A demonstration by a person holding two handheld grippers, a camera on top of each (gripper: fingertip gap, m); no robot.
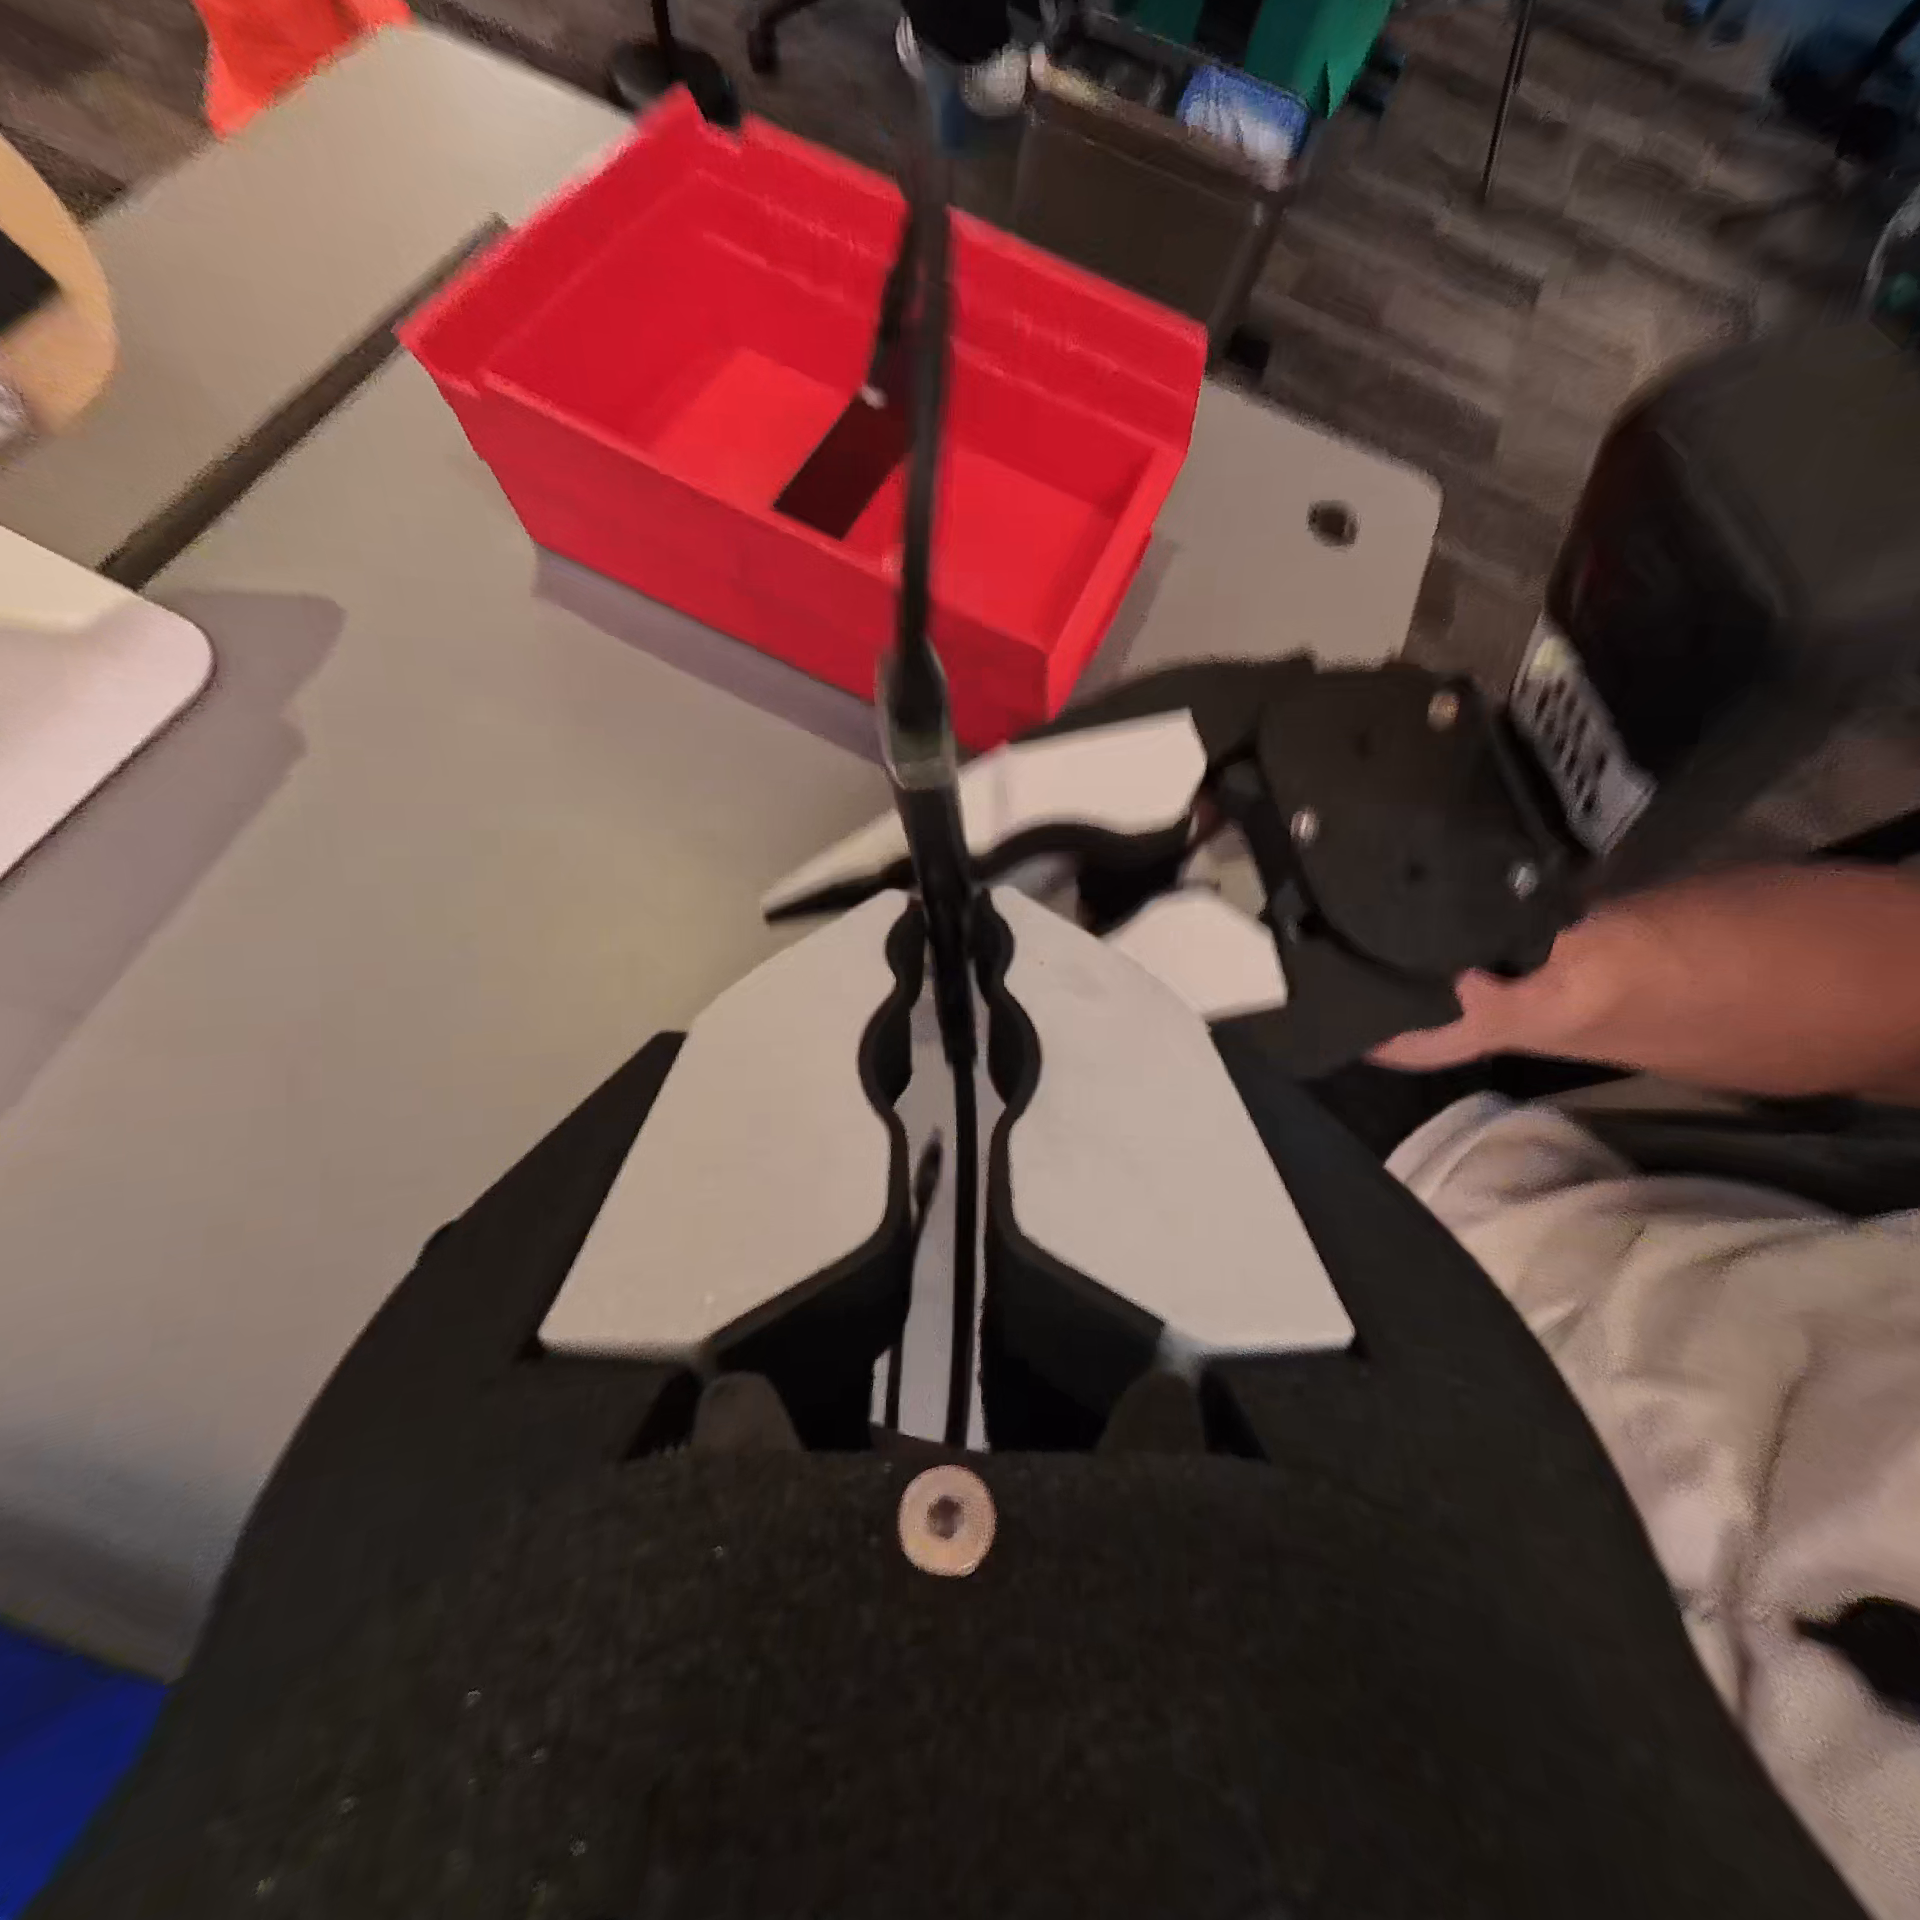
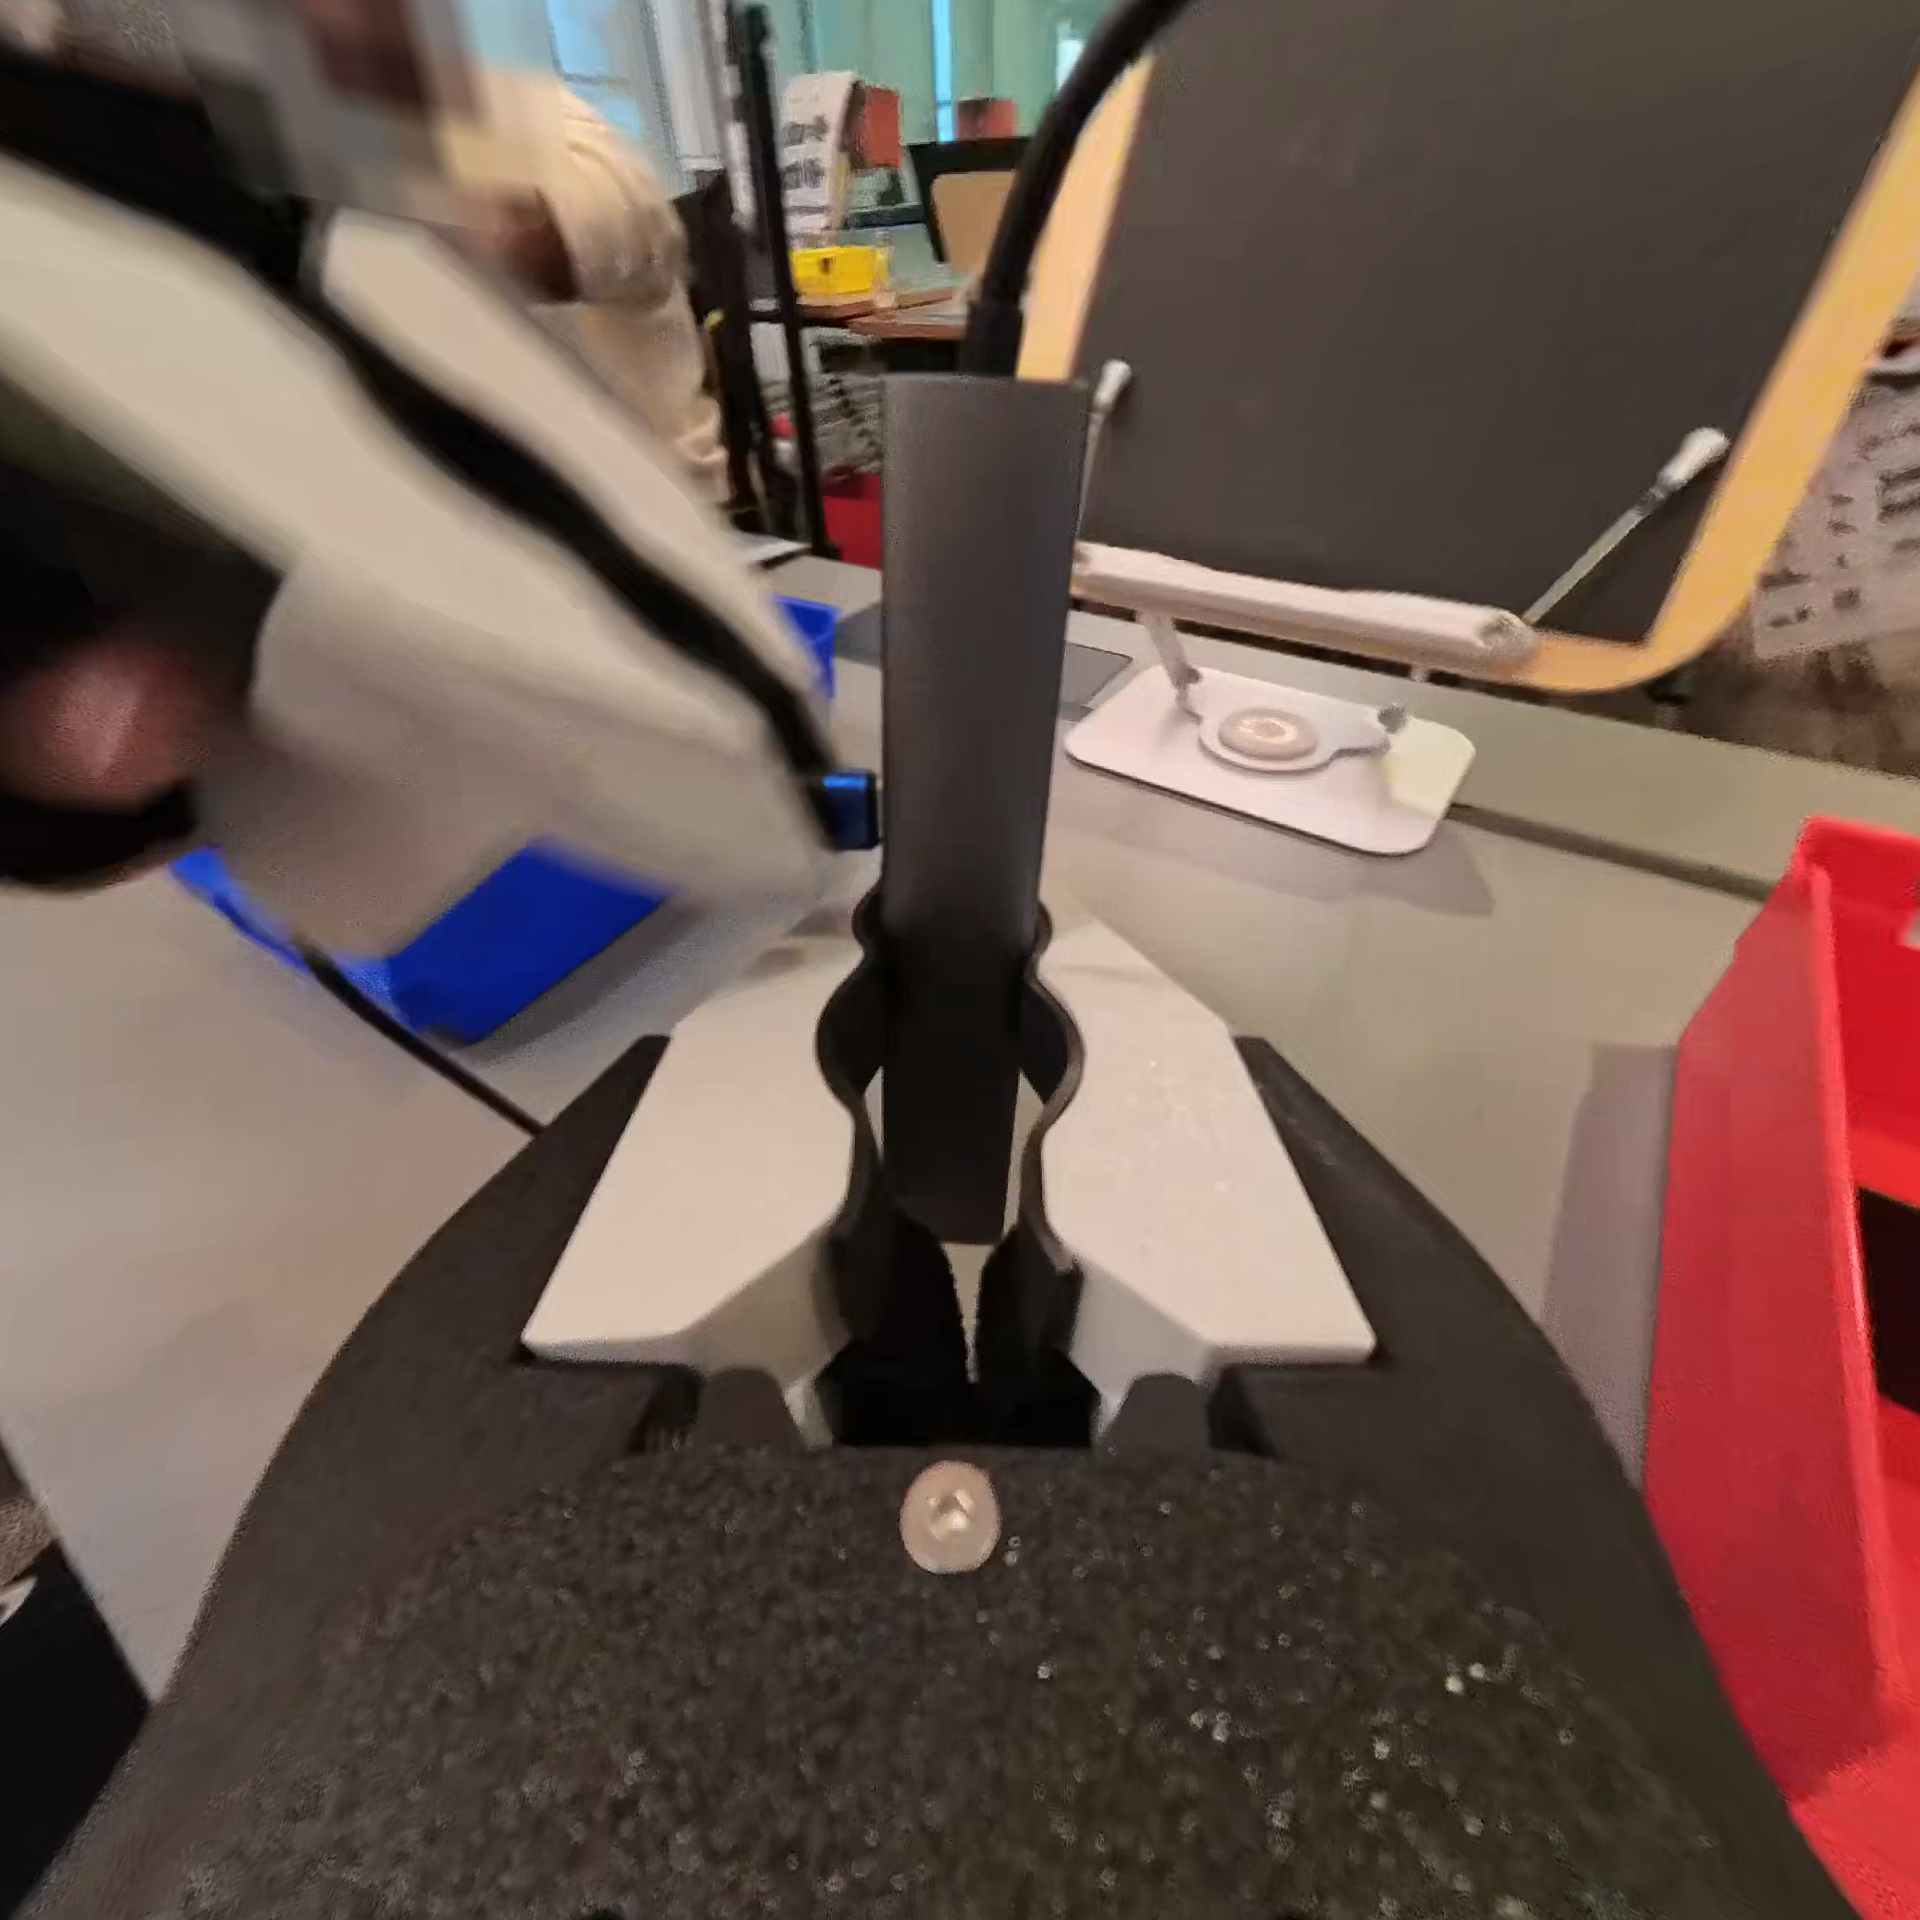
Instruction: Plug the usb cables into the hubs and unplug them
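Note:
My left gripper [image 1: 940, 935] is shut on a thin black cable [image 1: 961, 1195] that runs back between its fingers. In the right wrist view it [image 2: 821, 800] comes in blurred from the left, and a small blue plug end [image 2: 850, 805] at its tips touches the side of a flat black block [image 2: 977, 675]. My right gripper [image 2: 951, 914] is shut on that block and holds it upright. A thick black cable [image 2: 1023, 208] leaves the block's top. In the left wrist view the right gripper [image 1: 862, 883] reaches in from the right, held by a hand [image 1: 1662, 987].
An open red box [image 1: 727, 540] stands on the grey table [image 1: 416, 935] just beyond the grippers; it also shows at the right edge [image 2: 1766, 1247]. A blue bin [image 2: 520, 935] sits at the left. A white base plate with a stand [image 2: 1268, 769] and a chair [image 2: 1455, 312] are behind. The grippers' ends are close to 5 cm from one another.

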